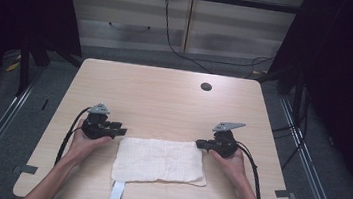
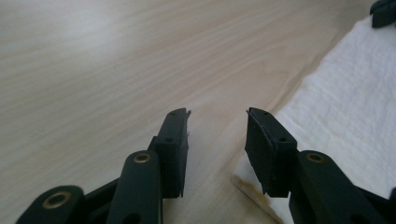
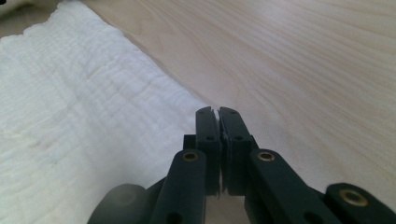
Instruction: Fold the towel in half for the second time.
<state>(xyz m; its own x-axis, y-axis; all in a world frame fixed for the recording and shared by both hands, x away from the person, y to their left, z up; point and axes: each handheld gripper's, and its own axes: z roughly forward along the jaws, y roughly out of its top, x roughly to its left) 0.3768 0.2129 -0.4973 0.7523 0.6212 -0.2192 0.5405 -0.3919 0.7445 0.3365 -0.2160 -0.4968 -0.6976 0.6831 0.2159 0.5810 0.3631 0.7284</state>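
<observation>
Your right gripper (image 3: 218,114) sits with jaws together at the cloth's (image 3: 84,121) corner, but whether fabric is pinched between them you can't tell. The cloth's white tag (image 1: 116,196) runs off the high view's bottom edge.

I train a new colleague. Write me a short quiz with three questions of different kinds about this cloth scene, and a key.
1. True or false: the left gripper has its jaws apart with nothing between them.
2. Which corner of the white cloth is the right gripper at? A) near left B) far right C) near right
3. Fill in: a white ____ sticks out from the cloth's near left corner.

Key:
1. True; the cloth's corner lies beside one jaw.
2. B; its jaws are shut there.
3. Tag.
</observation>
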